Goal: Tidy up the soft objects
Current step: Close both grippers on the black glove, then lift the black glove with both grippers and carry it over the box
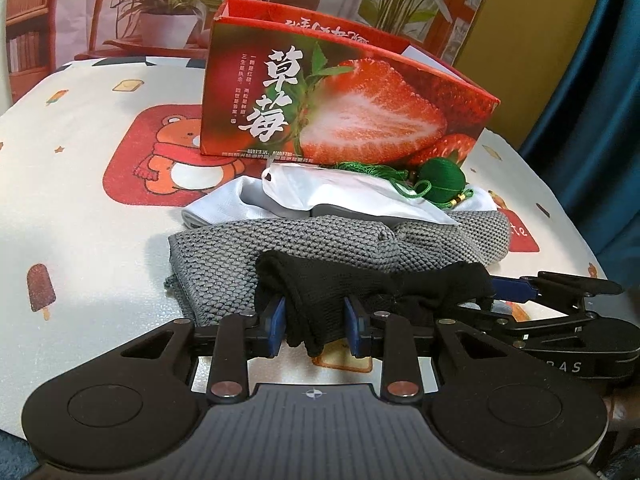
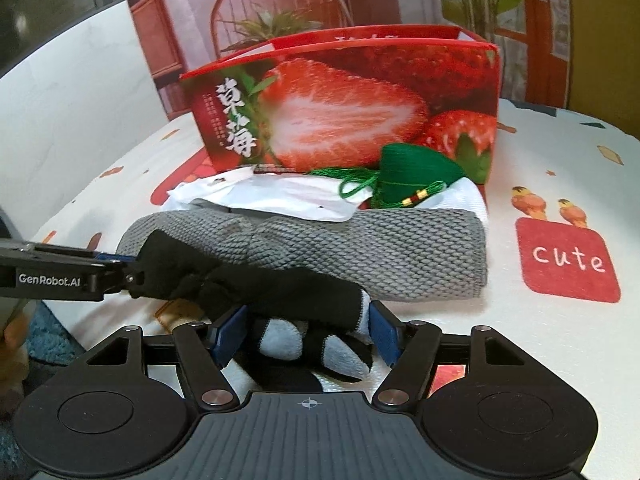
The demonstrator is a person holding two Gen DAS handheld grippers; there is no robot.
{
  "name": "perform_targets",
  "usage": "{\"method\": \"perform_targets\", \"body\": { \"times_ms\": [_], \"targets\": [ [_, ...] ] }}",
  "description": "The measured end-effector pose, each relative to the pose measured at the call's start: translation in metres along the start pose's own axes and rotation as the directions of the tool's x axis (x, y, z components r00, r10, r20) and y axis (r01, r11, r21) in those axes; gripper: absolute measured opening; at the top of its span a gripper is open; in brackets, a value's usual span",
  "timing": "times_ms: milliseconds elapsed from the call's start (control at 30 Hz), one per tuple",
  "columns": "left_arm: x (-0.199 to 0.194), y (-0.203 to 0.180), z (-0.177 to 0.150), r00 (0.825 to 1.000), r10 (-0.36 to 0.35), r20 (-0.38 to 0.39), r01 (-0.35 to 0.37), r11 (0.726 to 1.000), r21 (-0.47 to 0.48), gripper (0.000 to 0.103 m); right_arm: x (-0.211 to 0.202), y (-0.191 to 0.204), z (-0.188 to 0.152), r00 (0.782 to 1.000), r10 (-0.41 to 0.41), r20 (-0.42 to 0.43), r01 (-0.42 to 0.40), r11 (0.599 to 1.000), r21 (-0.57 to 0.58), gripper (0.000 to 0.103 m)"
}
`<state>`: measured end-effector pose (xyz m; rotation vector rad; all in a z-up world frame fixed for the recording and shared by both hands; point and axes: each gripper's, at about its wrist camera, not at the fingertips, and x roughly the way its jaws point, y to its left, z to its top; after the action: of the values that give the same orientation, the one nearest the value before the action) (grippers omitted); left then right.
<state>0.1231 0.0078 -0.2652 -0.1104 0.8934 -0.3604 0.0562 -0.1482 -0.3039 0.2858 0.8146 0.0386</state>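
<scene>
A black glove [image 1: 320,300] with grey finger pads stretches between my two grippers, just above the table. My left gripper [image 1: 316,330] is shut on its cuff end. My right gripper [image 2: 308,334] is shut on the glove's [image 2: 280,292] finger end, where the grey pads [image 2: 280,340] hang between the jaws. The right gripper shows at the right of the left wrist view [image 1: 532,286]. Behind the glove lies a folded grey knit cloth [image 1: 320,240] [image 2: 360,248], then white cloth [image 1: 224,204] and a white packet [image 1: 352,196] [image 2: 280,196], with a green tasselled ornament [image 1: 440,180] [image 2: 416,172] on top.
An open red strawberry box [image 1: 340,96] [image 2: 360,108] stands upright behind the pile. The table [image 1: 80,200] has a white cartoon-print cover; its right part [image 2: 560,340] is bare. A teal curtain [image 1: 600,120] hangs to the right.
</scene>
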Motion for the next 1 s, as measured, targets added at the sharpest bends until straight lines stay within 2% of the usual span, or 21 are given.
{"method": "perform_targets", "body": {
  "times_ms": [267,600,633,667,733,800,1000],
  "targets": [
    [0.000,0.001,0.000,1.000,0.002,-0.003,-0.002,1.000,-0.005,0.031,-0.001,0.005,0.000,1.000,0.005,-0.026,-0.006,0.999,-0.050,0.059],
    [0.000,0.002,0.001,1.000,0.001,-0.007,-0.001,1.000,-0.011,0.028,-0.009,-0.004,-0.002,0.999,-0.002,-0.046,0.001,1.000,-0.026,0.039],
    [0.000,0.002,0.001,1.000,0.003,-0.006,-0.003,1.000,-0.012,0.027,-0.009,-0.004,-0.002,0.999,0.004,-0.048,-0.005,1.000,-0.023,0.033],
    [-0.001,0.002,0.001,1.000,0.005,-0.004,-0.005,1.000,-0.011,0.026,-0.008,-0.005,-0.002,0.999,0.011,-0.049,-0.012,1.000,-0.020,0.031],
    [-0.002,0.001,0.000,1.000,0.005,-0.001,-0.005,1.000,-0.008,0.017,-0.008,-0.004,-0.002,0.998,0.025,-0.050,-0.025,1.000,-0.015,0.024],
    [-0.005,-0.002,0.000,1.000,0.007,0.008,-0.007,1.000,0.006,0.015,-0.009,-0.005,-0.001,0.998,0.044,-0.046,-0.044,0.999,-0.003,0.020],
    [-0.022,-0.004,0.004,0.998,-0.002,0.068,0.001,1.000,0.010,0.014,-0.020,-0.005,0.005,0.997,0.078,0.021,-0.079,0.997,0.013,0.018]
  ]
}}
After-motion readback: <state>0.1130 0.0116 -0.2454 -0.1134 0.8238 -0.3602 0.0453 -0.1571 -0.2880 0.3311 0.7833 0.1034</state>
